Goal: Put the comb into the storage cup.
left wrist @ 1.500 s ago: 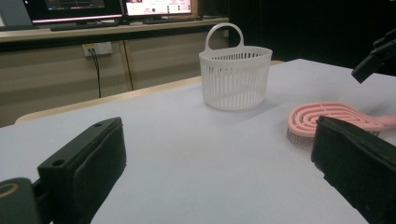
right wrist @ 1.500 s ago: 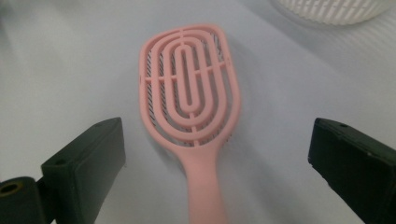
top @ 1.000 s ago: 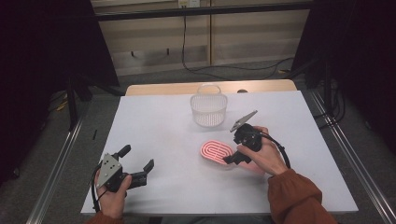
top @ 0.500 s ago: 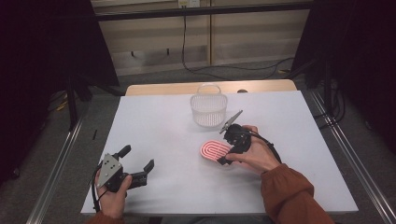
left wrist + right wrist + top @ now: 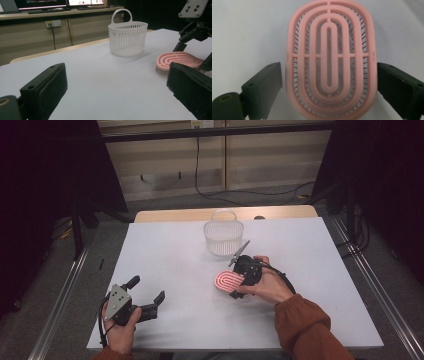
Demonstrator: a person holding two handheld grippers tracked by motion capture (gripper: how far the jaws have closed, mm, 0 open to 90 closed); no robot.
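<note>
We tilt our right gripper down over the pink brush lying mid-table, jaws closing around it but not clearly touching; left gripper rests gaping, wrists cut off

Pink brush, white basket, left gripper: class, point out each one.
Pink brush (image 5: pixel 329 60), right gripper view, its centre ribs.
White basket (image 5: pixel 128 40), left gripper view, its slatted wall.
Left gripper (image 5: pixel 147 295), high view, between its jaws.

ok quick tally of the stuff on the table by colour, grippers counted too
pink: 1, the oval brush
white: 1, the slatted basket with a handle
black: 2, the left gripper and the right gripper, whose jaws flank the brush
total: 4
</note>
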